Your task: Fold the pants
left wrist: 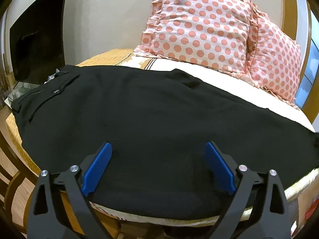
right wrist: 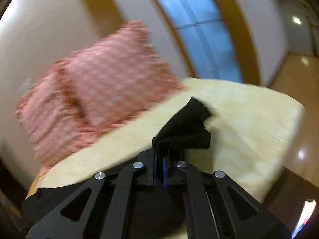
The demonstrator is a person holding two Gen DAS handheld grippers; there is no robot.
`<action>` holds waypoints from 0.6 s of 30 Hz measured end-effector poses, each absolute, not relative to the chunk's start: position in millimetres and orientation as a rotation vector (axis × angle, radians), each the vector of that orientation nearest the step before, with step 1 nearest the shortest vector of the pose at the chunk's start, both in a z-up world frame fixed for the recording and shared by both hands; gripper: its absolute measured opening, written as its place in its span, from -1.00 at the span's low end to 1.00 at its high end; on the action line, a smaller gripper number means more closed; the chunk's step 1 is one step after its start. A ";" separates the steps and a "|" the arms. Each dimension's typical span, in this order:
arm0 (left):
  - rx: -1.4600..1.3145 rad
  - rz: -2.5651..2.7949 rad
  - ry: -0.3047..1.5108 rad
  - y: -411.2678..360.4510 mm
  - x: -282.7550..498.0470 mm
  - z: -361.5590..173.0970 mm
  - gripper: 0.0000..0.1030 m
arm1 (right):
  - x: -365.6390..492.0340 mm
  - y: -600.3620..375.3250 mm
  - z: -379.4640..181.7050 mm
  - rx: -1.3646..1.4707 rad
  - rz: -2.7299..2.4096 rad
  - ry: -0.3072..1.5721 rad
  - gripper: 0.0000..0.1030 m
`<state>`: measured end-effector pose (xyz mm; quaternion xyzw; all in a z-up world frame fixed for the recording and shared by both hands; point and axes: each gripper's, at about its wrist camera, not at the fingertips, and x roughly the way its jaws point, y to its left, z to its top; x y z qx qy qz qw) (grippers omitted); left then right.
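Over on your left side, the black pants lay spread flat across the bed, waistband end off to the left with a buttoned back pocket showing near that edge. Behind that end stood a dark television screen against the pale wall. Your left gripper hovered low over the near part of the cloth, its blue pads standing wide apart with nothing pinched between them; only the dark fabric lay beneath. Farther right, two pink polka-dot pillows with frilled edges leaned at the head of the bed, the second one tucked partly behind the first. A pale sheet showed between the pillows and the far edge of the pants.

Moving to your right side, the picture was smeared with blur. You had the right gripper clamped together on a bunched end of the pants, the black cloth sticking out past the fingertips and standing up off the cream-yellow bedspread. More black fabric hung below the gripper's arms at the near edge. The polka-dot pillow sat blurred to the left of that bunch, and a blue-lit window with a wooden frame rose behind the bed on the right.
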<state>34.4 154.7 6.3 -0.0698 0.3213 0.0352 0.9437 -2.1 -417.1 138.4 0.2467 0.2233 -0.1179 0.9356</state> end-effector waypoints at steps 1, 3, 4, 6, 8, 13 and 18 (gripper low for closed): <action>-0.135 0.072 0.656 153.9 34.6 5.9 0.87 | 6.2 -403.6 145.9 0.493 -0.189 0.449 -0.92; -0.128 0.073 0.655 152.9 34.8 5.5 0.87 | 30.8 -358.2 162.8 0.464 -0.023 0.444 -0.92; -0.122 0.070 0.654 152.7 34.5 5.1 0.87 | 42.3 -334.5 168.2 0.449 0.055 0.452 -0.92; -0.127 0.071 0.653 152.3 34.4 5.1 0.87 | 59.8 -294.2 172.1 0.439 0.190 0.472 -0.92; -0.137 0.070 0.649 152.5 34.1 4.7 0.88 | 81.0 -233.0 168.3 0.430 0.384 0.526 -0.92; -0.228 0.015 0.643 161.3 26.4 12.4 0.87 | 100.9 -109.6 114.6 0.333 0.676 0.789 -0.92; -0.285 0.023 0.603 182.9 8.6 27.0 0.87 | 103.6 -73.5 62.0 0.280 0.659 0.972 -0.92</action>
